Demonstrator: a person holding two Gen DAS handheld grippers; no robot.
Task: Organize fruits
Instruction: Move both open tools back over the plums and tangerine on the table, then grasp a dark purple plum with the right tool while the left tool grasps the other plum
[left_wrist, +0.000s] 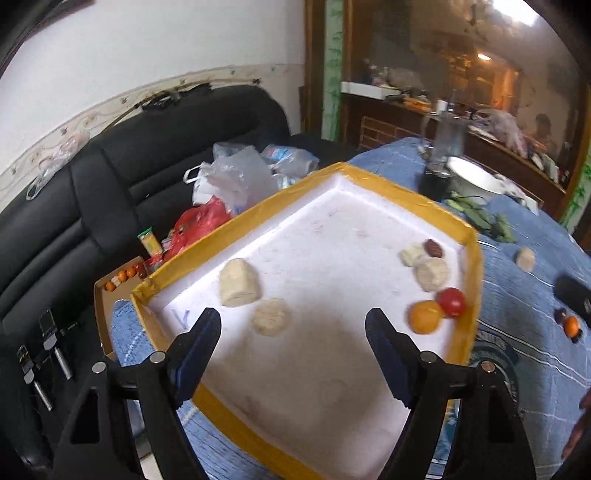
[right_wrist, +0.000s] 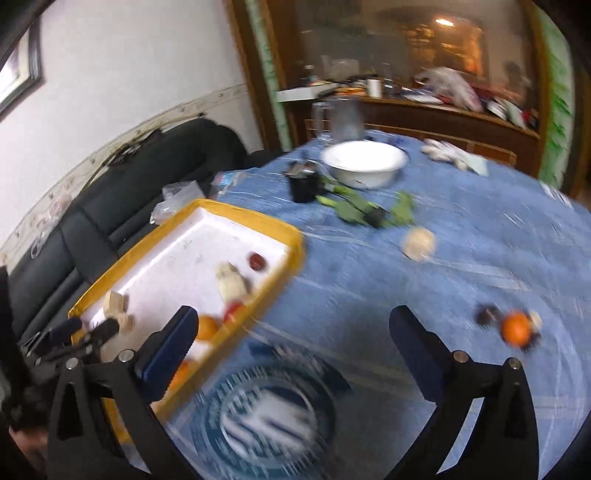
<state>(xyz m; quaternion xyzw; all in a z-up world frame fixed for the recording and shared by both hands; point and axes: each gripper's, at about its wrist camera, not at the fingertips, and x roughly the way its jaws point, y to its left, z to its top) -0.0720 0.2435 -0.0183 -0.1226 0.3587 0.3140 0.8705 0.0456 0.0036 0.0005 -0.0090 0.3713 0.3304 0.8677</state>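
A white foam tray (left_wrist: 469, 258) with a yellow taped rim lies on the blue tablecloth. Inside it sit pale fruit chunks (left_wrist: 239, 282), an orange (left_wrist: 425, 316), a red tomato (left_wrist: 451, 301) and a dark red date (left_wrist: 433, 247). My left gripper (left_wrist: 293, 325) hovers open above the tray's near half, holding nothing. My right gripper (right_wrist: 293, 328) is open over the cloth, right of the tray (right_wrist: 295, 242). On the cloth to its right lie an orange (right_wrist: 516, 328) with dark fruits (right_wrist: 487, 314), and farther off a pale chunk (right_wrist: 418, 242).
A white bowl (right_wrist: 364, 162), a black cup (right_wrist: 303, 186), green vegetables (right_wrist: 354, 208) and a glass jug (right_wrist: 345, 118) stand at the table's far side. A black sofa (left_wrist: 110, 177) with plastic bags (left_wrist: 229, 181) lies left of the table. A cardboard box (left_wrist: 110, 295) holds small oranges.
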